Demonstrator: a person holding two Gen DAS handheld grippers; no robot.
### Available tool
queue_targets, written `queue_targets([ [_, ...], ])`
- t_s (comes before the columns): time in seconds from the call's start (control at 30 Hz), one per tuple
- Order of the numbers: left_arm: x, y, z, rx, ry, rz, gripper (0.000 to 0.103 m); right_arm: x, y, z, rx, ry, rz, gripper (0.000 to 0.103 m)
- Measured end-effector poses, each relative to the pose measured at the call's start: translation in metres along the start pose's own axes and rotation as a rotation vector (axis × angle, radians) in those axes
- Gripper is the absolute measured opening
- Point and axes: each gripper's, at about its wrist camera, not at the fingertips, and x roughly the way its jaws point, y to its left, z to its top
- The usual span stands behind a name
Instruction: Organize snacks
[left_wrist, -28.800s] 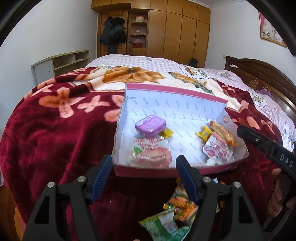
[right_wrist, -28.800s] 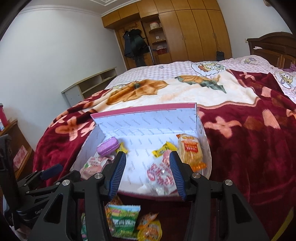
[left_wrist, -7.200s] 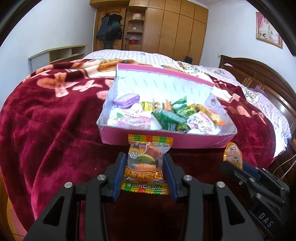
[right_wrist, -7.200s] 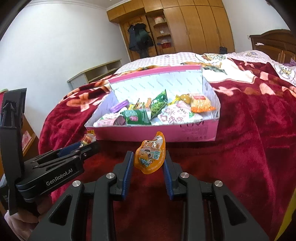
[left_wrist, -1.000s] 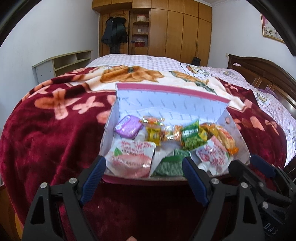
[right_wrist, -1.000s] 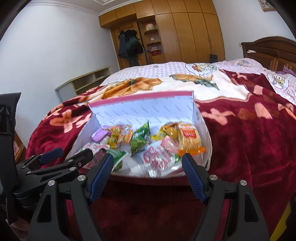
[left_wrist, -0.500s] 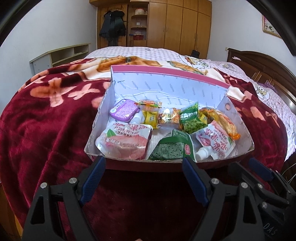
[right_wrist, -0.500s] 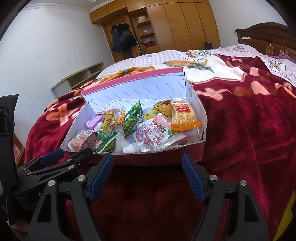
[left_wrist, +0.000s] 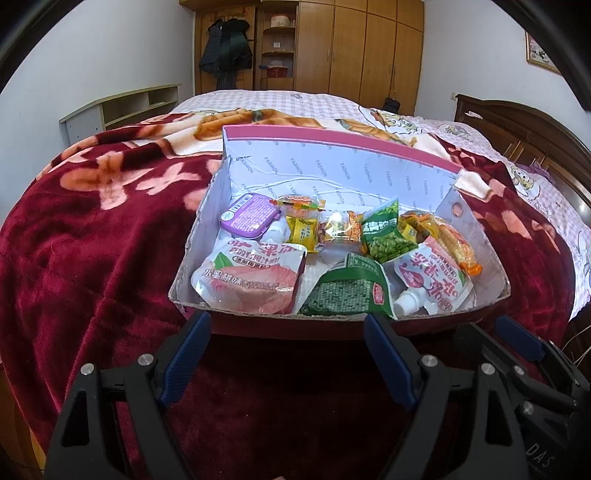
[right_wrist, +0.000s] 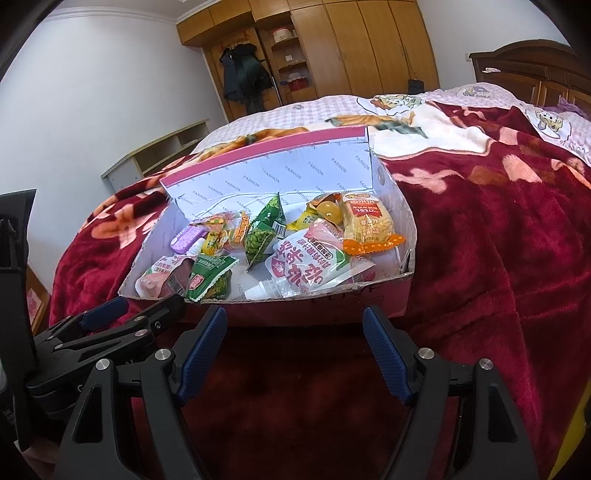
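Snack box (left_wrist: 332, 173) beyond both empty tongs (left_wrist: 286, 354)

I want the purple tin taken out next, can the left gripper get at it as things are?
Probably yes: the left gripper is open and empty, and the purple tin lies uncovered on top at the box's far left corner.

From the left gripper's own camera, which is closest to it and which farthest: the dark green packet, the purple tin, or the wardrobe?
From the left gripper:
1. Dark green packet, at the box's near edge.
2. Purple tin, deeper in, box's left side.
3. Wardrobe, against the far wall.
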Motion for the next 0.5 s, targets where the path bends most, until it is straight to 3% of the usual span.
queue_targets([
  [0.5,0.0002,0.0002,-0.0002,-0.001,-0.002,0.001,0.088,0.0001,-0.0005,0.0005,0.002,0.001,0.0,0.078],
])
